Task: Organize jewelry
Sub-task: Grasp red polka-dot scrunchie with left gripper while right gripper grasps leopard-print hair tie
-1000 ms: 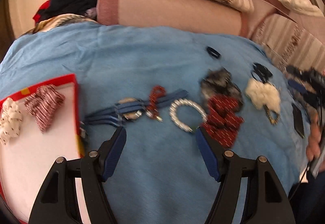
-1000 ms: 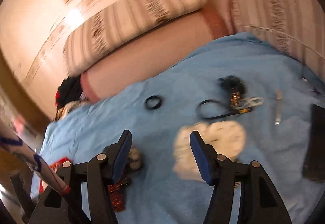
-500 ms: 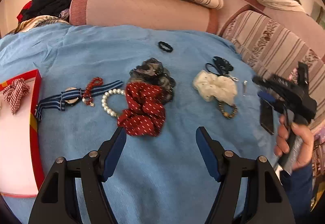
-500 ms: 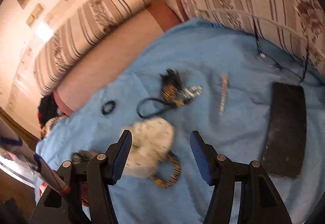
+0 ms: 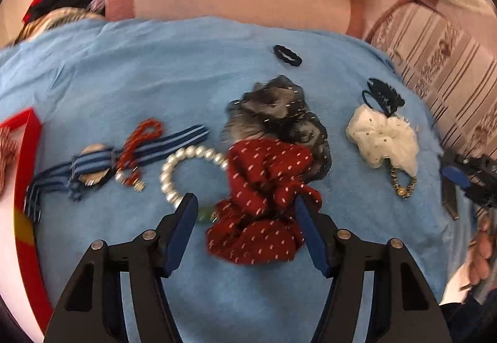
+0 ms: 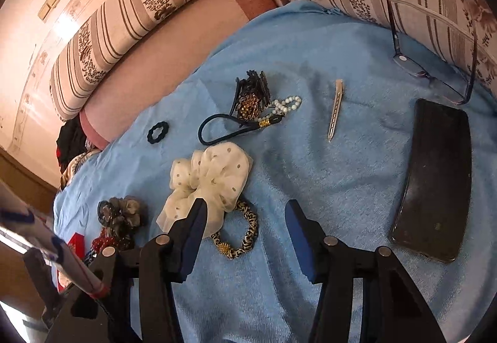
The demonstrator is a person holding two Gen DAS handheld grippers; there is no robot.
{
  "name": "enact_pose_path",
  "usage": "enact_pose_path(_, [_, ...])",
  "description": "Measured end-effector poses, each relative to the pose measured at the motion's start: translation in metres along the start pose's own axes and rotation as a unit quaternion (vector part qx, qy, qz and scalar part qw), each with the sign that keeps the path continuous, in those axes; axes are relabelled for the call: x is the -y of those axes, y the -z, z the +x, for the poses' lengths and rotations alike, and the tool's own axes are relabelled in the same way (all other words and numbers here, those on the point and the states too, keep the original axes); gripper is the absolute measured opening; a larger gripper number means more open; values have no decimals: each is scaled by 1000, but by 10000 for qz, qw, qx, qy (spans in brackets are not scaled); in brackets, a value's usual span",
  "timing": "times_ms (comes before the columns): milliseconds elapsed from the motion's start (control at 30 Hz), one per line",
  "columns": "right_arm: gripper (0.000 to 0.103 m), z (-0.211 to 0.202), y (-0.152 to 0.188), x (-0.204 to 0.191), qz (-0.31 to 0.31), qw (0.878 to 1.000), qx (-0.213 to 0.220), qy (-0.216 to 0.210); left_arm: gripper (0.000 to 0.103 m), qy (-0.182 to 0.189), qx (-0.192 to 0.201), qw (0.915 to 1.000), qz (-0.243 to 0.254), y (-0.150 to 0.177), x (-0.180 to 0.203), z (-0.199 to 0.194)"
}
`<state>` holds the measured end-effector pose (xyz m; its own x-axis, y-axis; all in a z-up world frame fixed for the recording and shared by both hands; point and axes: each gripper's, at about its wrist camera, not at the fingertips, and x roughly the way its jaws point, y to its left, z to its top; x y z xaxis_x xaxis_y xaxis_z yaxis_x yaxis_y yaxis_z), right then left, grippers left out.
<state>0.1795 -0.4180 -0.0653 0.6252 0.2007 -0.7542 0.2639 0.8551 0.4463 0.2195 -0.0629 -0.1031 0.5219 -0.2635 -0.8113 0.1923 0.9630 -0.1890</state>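
Left wrist view, left to right: red-rimmed tray (image 5: pixel 29 156) sitting at nine o'clock; a blue striped ribbon band (image 5: pixel 130 156) lying with its long axis running eight to two o'clock, a coral bead strand (image 5: pixel 139 141) draped across it; a round pearl bracelet (image 5: pixel 186 169); a crumpled red dotted scrunchie (image 5: pixel 267 206); a sheer grey-black scrunchie (image 5: pixel 279 113) touching it at twelve; a cream scrunchie (image 5: pixel 385 138) at three. All resting on nubby blue cloth (image 5: pixel 155 79).

Left gripper (image 5: pixel 245 212) is straddling the red scrunchie, jaws just closing, pads not visibly pressing it.

Right wrist view alone is showing a slim metal hair clip (image 6: pixel 335 110) pointing twelve to six, glasses (image 6: pixel 435 75), a flat dark phone (image 6: pixel 435 178) and a leopard-print band (image 6: pixel 242 237). Right gripper (image 6: pixel 243 221) is hanging released, jaws just narrowing, with that band's right part between them, untouched.
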Motion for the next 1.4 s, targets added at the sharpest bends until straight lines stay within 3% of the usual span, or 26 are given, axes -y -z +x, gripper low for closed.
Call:
enact_pose_path(67, [57, 2, 2, -2, -74, 10000, -49, 1, 26, -63, -148, 9999, 56, -2, 7, 14])
enact_pose_path(167, [56, 4, 5, -4, -161, 9998, -120, 41, 11, -130, -77, 9999, -45, 1, 6, 14])
enact_pose_path(300, [47, 5, 7, -3, -262, 9994, -217, 87, 10, -45, 150, 9998, -124, 13, 4, -13])
enact_pose_path(367, [34, 7, 9, -3, -317, 9990, -285, 137, 10, -34, 296, 9995, -37, 21, 4, -33])
enact_pose_path(533, [27, 14, 13, -9, -455, 9980, -430, 88, 10, -86, 585, 9982, 58, 42, -9, -76])
enact_pose_path(700, [26, 34, 18, -16, -512, 9962, -594, 372, 10, -262, 690, 9972, 77, 52, -25, -82])
enact_pose_path(800, [23, 50, 20, -20, -559, 9940, -682, 642, 10, -139, 665, 9977, -59, 53, -35, -78])
enact_pose_path(833, [20, 55, 20, -22, -617, 9927, -684, 778, 10, -147, 672, 9976, -69, 54, -37, -77])
enact_pose_path(867, [10, 59, 20, -24, -669, 9918, -675, 854, 10, -128, 700, 9974, -84, 54, -40, -78])
enact_pose_path(933, [8, 63, 20, -27, -729, 9901, -645, 1007, 11, -91, 724, 9973, -112, 55, -43, -79])
enact_pose_path(1100, [7, 33, 20, -37, -650, 9921, -175, 1063, 11, -149, 828, 9964, -140, 54, -50, -84])
enact_pose_path(1200, [7, -1, 20, -52, -858, 9879, 512, 1184, 11, -162, 851, 9961, -164, 54, -52, -84])
enact_pose_path(1400, [7, -38, 27, -89, -1261, 9825, 1371, 44, 11, -346, 896, 9954, 0, 54, -45, -80])
